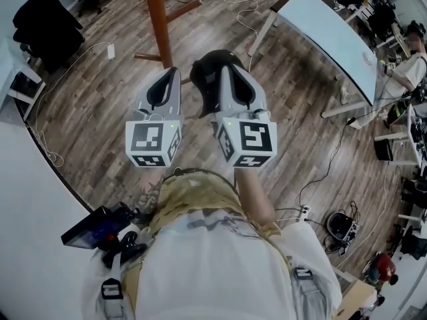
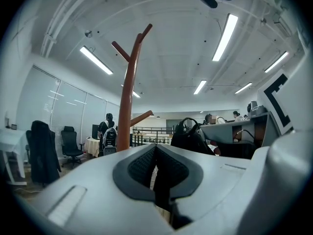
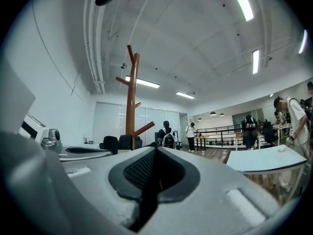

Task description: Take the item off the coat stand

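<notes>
Under right gripper point(image 1: 233, 71): black fabric bag point(image 1: 203, 82), strap apparently clamped.
left gripper point(image 1: 170, 73): clenched, empty.
brown wooden coat stand point(image 1: 159, 22): bare.
next: carry bag clear, set down.

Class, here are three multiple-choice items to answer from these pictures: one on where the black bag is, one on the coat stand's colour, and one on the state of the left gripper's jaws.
1. Where is the black bag?
A. on the floor
B. at the tip of the right gripper
C. on an office chair

2. What colour is the coat stand?
A. white
B. black
C. reddish-brown

3. How are the jaws of the left gripper?
A. shut, nothing between
B. wide apart
C. clamped on the bag

Answers:
1. B: the head view shows the bag at that gripper's jaws.
2. C: both gripper views show a reddish-brown pole and branches.
3. A: its pads meet with nothing between them.
</notes>
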The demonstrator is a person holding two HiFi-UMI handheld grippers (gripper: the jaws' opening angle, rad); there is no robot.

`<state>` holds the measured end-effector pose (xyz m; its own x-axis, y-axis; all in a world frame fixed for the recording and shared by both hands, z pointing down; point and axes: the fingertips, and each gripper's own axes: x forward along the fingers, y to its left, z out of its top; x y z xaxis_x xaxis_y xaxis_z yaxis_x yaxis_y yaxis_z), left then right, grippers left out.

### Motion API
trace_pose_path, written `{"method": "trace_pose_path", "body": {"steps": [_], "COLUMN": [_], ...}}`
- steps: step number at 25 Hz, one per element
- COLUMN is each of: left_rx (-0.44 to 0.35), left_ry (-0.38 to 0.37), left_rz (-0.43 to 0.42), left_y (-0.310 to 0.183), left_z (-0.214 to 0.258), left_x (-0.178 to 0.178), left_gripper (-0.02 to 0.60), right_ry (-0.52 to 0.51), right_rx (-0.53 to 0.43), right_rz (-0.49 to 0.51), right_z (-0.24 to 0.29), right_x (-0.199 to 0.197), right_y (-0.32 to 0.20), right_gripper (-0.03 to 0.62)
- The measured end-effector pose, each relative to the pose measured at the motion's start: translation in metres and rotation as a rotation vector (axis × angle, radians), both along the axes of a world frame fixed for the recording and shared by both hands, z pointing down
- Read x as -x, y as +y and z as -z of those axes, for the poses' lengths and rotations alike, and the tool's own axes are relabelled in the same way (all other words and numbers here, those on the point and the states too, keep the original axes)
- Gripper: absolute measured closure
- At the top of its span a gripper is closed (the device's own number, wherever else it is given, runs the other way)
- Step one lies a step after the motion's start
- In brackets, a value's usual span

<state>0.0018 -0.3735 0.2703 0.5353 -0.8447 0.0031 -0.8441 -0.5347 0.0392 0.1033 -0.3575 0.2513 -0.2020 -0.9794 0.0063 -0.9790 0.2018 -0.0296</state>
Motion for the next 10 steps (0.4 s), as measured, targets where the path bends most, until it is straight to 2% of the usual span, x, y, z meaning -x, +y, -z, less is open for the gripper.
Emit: {"method": "trace_pose_path", "body": {"steps": [10], "left_rx": [0.013], "left_ry": [-0.008], "left_rz": [-0.003], "left_y": [0.0022], "left_z": [-0.0037], "left_x": [0.0028], "left_gripper": [0.584], "right_ry": [0.000], "right_rx": [-0.007], "right_rz": [0.018], "right_z": [0.0023], "right_x": [0.0049], "right_y": [0.0015], "right_gripper": [0.582]}}
